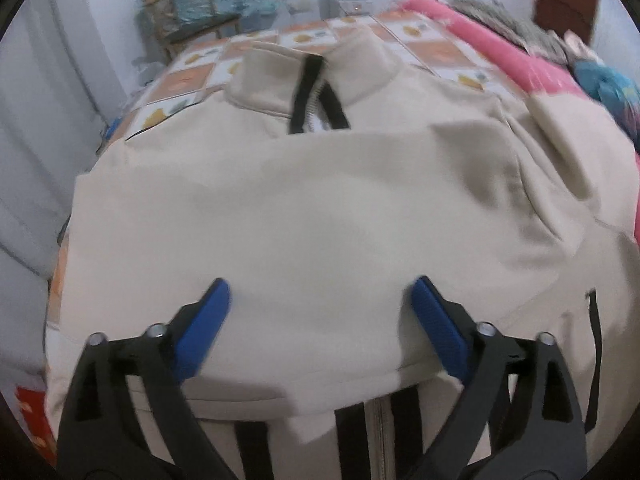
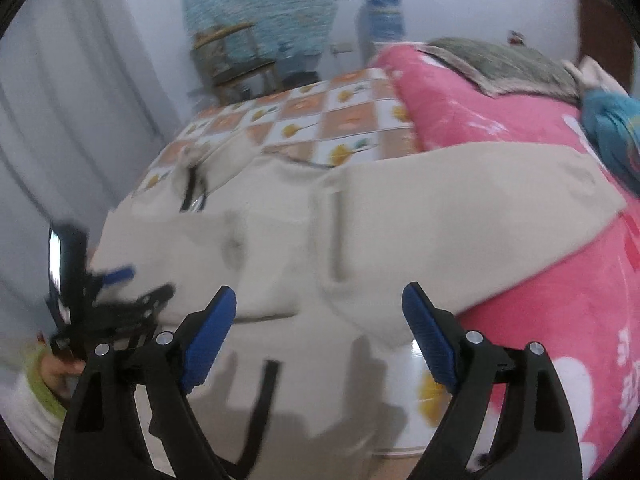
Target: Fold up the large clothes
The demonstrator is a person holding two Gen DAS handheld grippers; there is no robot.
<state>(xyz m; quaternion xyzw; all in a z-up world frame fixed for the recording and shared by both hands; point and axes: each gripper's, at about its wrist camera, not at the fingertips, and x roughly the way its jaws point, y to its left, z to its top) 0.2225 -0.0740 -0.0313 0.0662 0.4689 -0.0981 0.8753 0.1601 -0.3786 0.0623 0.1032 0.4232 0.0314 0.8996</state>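
Observation:
A large cream jacket (image 1: pixel 320 208) with a black zipper at its collar (image 1: pixel 312 92) lies spread on the bed, one sleeve folded across its body. My left gripper (image 1: pixel 320 304) is open and empty, just above the folded sleeve's lower edge. In the right wrist view the same jacket (image 2: pixel 360 220) shows with its other sleeve (image 2: pixel 480 200) stretched out over a pink blanket. My right gripper (image 2: pixel 320 316) is open and empty above the jacket's lower right part. The left gripper (image 2: pixel 116 280) also shows there at the jacket's left side.
The bed has a checkered orange and white sheet (image 2: pixel 320 124). A pink blanket (image 2: pixel 560 300) with grey and teal clothes (image 2: pixel 612 132) on it lies along the right. A wooden chair (image 2: pixel 240 64) stands beyond the bed. A white curtain (image 2: pixel 60 120) hangs on the left.

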